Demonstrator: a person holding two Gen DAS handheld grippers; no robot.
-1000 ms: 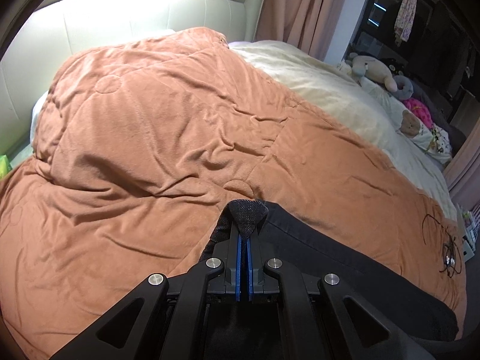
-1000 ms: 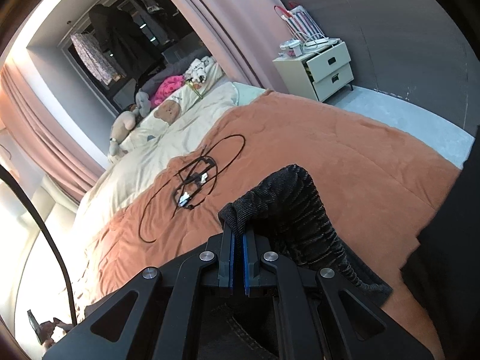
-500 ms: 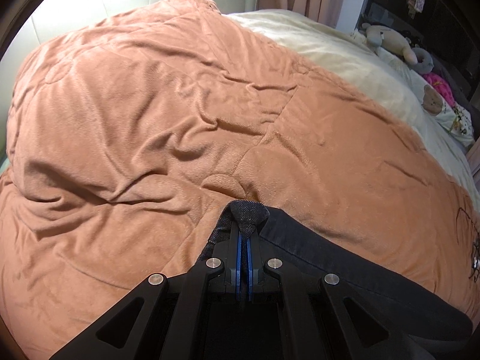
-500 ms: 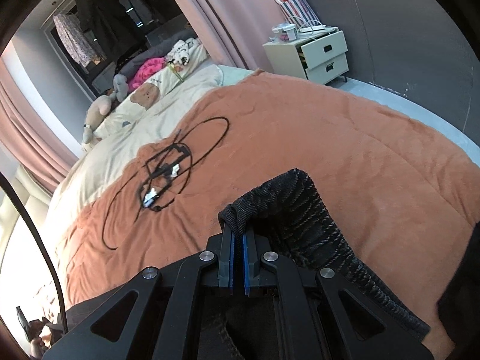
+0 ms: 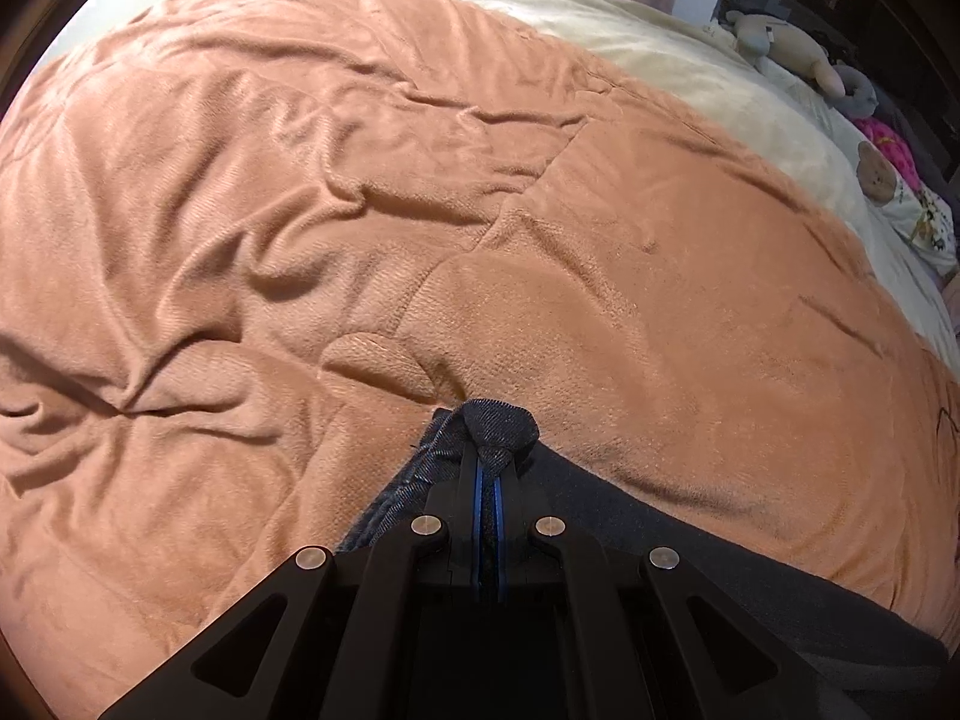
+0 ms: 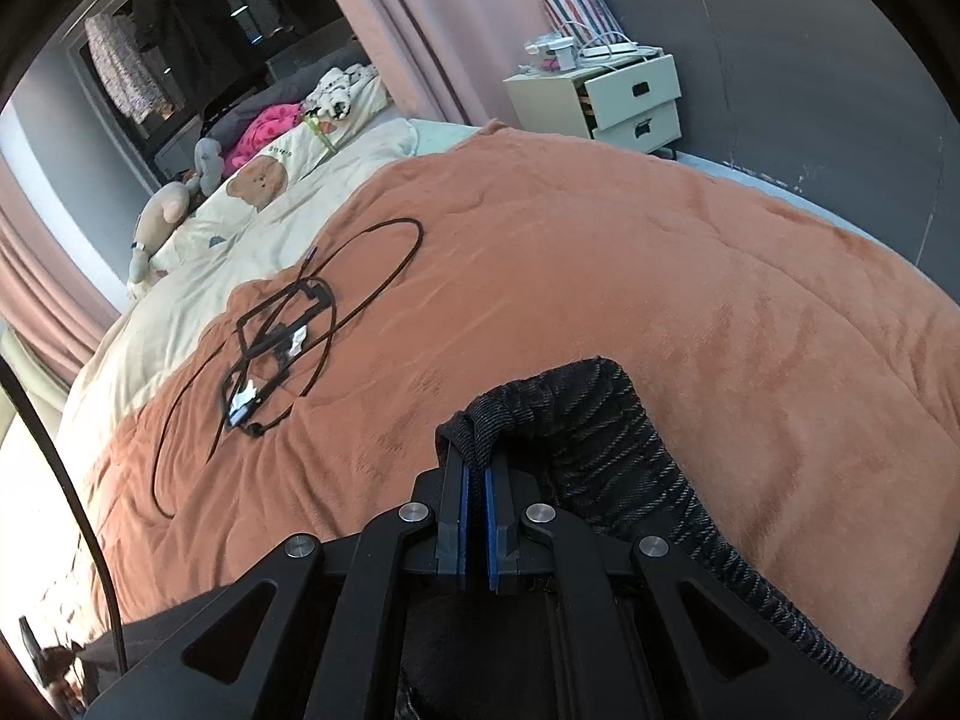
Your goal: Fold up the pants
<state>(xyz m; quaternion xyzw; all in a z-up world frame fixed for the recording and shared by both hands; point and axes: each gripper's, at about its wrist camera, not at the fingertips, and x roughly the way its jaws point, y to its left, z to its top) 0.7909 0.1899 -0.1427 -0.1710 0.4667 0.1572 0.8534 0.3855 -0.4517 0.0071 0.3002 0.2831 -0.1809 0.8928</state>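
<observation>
while both grippers pinch it, the pants [image 5: 690, 546] lie low on an orange blanket [image 5: 360, 210] over a bed. in the left wrist view the dark denim runs as a long band from the pinched corner down and away to the lower right edge of the picture, so its long axis there goes from the middle toward the lower right. the left gripper [image 5: 487, 468] has its jaws closed almost together on a small bunched knot of the cloth, which sticks up just past the fingertips. in the right wrist view the ribbed, gathered waistband [image 6: 630, 438] arches up from the right gripper [image 6: 474, 456] and curves down to the lower right. that gripper's jaws are likewise nearly together, clamped on a fold of the band's edge.

just left of the pants in the right view, a black cable [image 6: 360, 276] loops on the blanket. beyond the orange, a cream cover [image 6: 180, 276] spreads toward plush toys [image 6: 162, 216] and a pink garment [image 6: 264, 132]. a white nightstand [image 6: 624, 102] with two drawers stands past the bed, a striped bag [image 6: 576, 0] behind it, beside a pink curtain [image 6: 414, 30].
</observation>
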